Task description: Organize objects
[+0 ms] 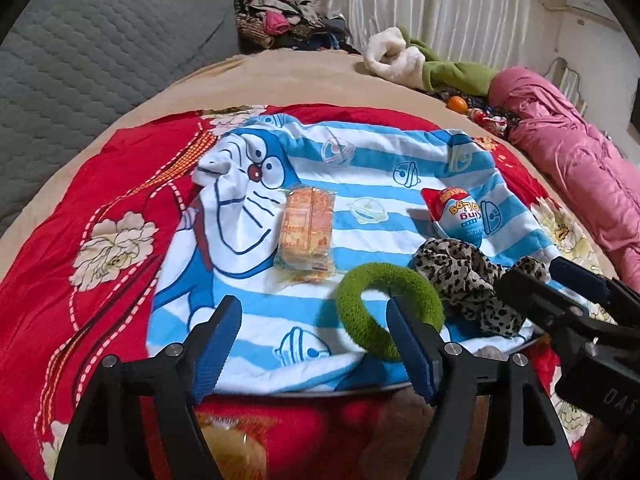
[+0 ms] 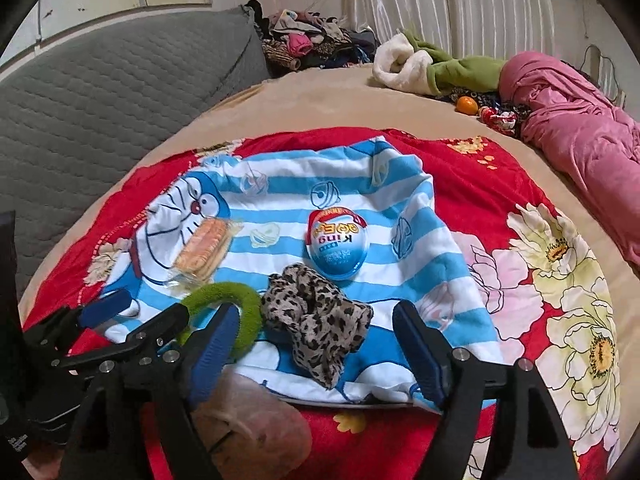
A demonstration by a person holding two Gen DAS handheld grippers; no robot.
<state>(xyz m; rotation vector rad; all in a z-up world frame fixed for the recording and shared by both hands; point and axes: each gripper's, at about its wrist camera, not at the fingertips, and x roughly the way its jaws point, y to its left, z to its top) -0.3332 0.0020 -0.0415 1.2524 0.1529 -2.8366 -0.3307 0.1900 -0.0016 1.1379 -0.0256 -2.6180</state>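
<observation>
A blue-and-white striped cartoon-cat towel (image 1: 360,184) lies spread flat over a red floral bedspread (image 1: 100,200), apparently as a work mat that keeps the small things together and easy to reach. On it I count 4 items: 1 clear-wrapped stack of orange biscuits (image 1: 306,234) near the printed cat face, 1 blue-and-red egg-shaped plastic toy capsule (image 2: 337,242) toward the far side, 1 fuzzy green ring-shaped hair tie (image 1: 388,308), and 1 crumpled leopard-print fabric scrunchie (image 2: 316,320). The 2 hair pieces sit just beside each other at the near edge of the towel, which reads as a deliberate grouping of like with like, while the biscuits and capsule rest apart from them farther up. The left gripper (image 1: 316,344) hangs above the near edge with its 2 blue-padded fingers spread wide and nothing between them; the green ring lies under its right finger rather than in its grasp. The right gripper (image 2: 320,356) is likewise spread, jaws straddling the scrunchie from above without pressing it. A brownish, wrapped-looking object (image 2: 256,420) lies off the towel at the bottom of the right wrist view, too blurred to identify. Judging from this, both hair items are set down, with the food items likely next.
</observation>
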